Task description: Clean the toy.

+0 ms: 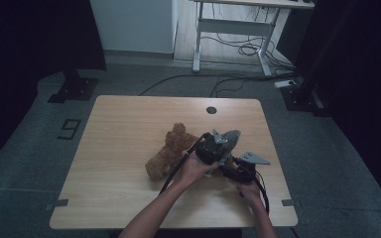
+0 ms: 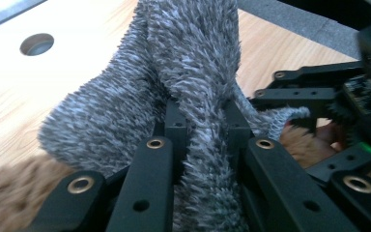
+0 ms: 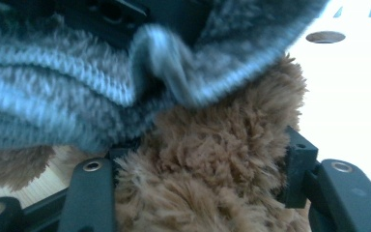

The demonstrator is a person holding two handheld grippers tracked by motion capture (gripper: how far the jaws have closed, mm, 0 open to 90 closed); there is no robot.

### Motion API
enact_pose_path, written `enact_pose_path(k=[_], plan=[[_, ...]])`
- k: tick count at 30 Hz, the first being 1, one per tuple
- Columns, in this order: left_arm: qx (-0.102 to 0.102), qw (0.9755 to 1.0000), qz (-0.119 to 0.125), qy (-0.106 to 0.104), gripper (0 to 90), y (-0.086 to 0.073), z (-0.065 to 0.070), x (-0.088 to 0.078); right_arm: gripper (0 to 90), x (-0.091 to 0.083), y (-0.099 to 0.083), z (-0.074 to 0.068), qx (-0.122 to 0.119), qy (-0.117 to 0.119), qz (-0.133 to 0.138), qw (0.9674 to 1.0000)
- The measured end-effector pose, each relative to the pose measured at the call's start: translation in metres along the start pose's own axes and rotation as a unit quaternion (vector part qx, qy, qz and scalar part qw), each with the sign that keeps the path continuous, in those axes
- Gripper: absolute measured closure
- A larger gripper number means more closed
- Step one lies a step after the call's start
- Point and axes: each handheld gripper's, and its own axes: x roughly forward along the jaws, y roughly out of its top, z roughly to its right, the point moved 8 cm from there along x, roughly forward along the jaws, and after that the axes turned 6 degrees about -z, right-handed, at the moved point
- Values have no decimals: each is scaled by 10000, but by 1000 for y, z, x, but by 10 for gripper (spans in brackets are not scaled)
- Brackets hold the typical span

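Observation:
A brown plush bear (image 1: 171, 148) lies on the wooden table (image 1: 124, 119), near its middle. My left gripper (image 1: 217, 144) hovers over the bear's right end, shut on a grey fuzzy cloth (image 1: 231, 136). In the left gripper view the cloth (image 2: 188, 53) is pinched between the jaws of that gripper (image 2: 205, 118) and spreads upward. My right gripper (image 1: 238, 171) sits just to the right, near the table's front. In the right gripper view that gripper (image 3: 207, 159) is shut on a thick brown plush limb (image 3: 212, 140), and the grey cloth (image 3: 53, 96) hangs over it.
A round cable hole (image 1: 211, 110) sits near the table's far edge. Bare wood extends to the left of the bear. Beyond the table stand a white desk frame (image 1: 233, 27) with cables on the floor and dark stand bases (image 1: 74, 87).

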Motion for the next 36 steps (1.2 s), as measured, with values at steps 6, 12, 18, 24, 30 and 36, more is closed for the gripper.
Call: enact_pose_path(k=[6, 12, 18, 24, 30, 36], plan=[[-444, 9988, -52, 208, 781, -16, -40, -18, 419, 0, 1, -3, -61, -11, 5, 10000], [-650, 9965, -52, 517, 781, -25, -69, -37, 419, 1, 1, -3, -27, 34, 9, 10000], [-961, 9924, -7, 763, 781, -47, -105, -57, 419, 1, 0, -2, 3, 60, 12, 10000], [-1305, 9870, -81, 931, 782, -80, -132, -68, 418, 2, 0, -1, 73, 78, 15, 9999], [-1723, 9814, -233, 813, 784, -117, -145, -57, 418, 1, 0, -1, 107, 82, 27, 9999], [-1769, 9806, -323, 782, 785, -133, -147, -50, 418, 2, 0, 0, 120, 99, 46, 9999]])
